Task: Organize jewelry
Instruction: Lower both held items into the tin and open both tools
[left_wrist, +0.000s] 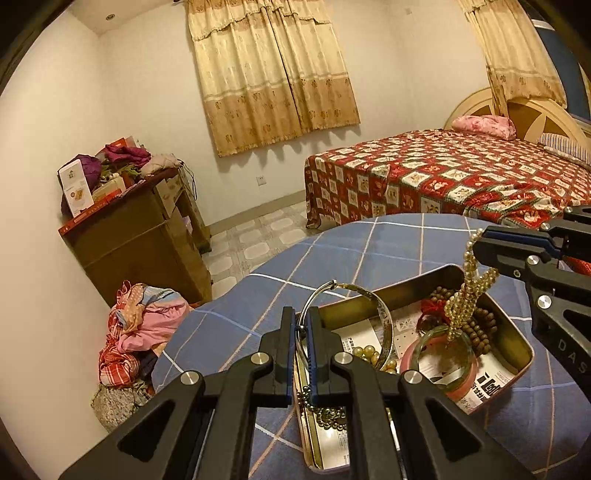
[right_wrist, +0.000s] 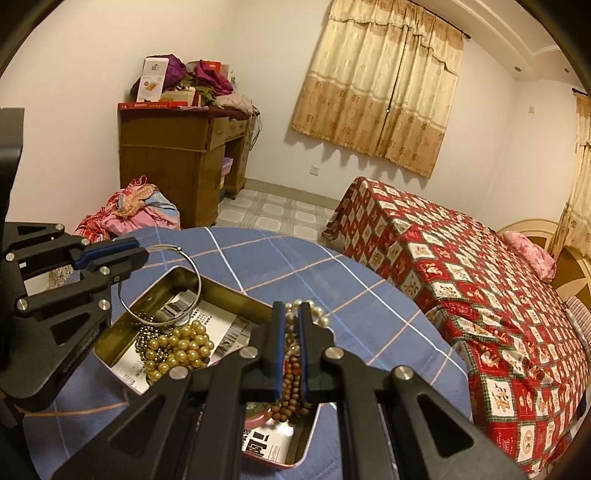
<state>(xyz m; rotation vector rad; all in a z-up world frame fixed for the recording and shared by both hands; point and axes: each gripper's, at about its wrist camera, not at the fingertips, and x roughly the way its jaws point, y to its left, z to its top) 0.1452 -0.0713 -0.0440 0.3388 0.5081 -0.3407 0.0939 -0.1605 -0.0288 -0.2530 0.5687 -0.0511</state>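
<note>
Here, in the left wrist view, the left gripper (left_wrist: 302, 317) points forward and slightly downward over the near end of an open metal tin (left_wrist: 517, 339) that rests on a blue checked cloth (left_wrist: 332, 254). Its jaws are closed on a thin silver bangle (left_wrist: 364, 295), whose hoop rises above the fingertips and arcs to the right over the tin. Inside the tin lie printed paper, large gold beads (left_wrist: 364, 352), a pink-and-green bangle (left_wrist: 441, 363) and a brown wooden-bead strand (left_wrist: 484, 325). From the right edge the right gripper (left_wrist: 476, 245) enters nearly level, its jaws clamped on a pearl strand (left_wrist: 463, 295) that hangs down into the tin. In the right wrist view, the right gripper (right_wrist: 292, 308) likewise tilts downward above the tin (right_wrist: 236, 295), its fingers pressed together on the pearl strand (right_wrist: 319, 314), with the wooden-bead strand (right_wrist: 291, 384) visible in the slot between them. At left the left gripper (right_wrist: 142, 253) reaches in sideways, jaws together on the silver bangle (right_wrist: 166, 288), which hangs tilted over the tin's far corner. Below it sit the gold beads (right_wrist: 181, 349). A bed (right_wrist: 480, 295) with a red patterned cover stands beyond the cloth (right_wrist: 277, 258), and a wooden desk (right_wrist: 173, 158) against the wall.
</note>
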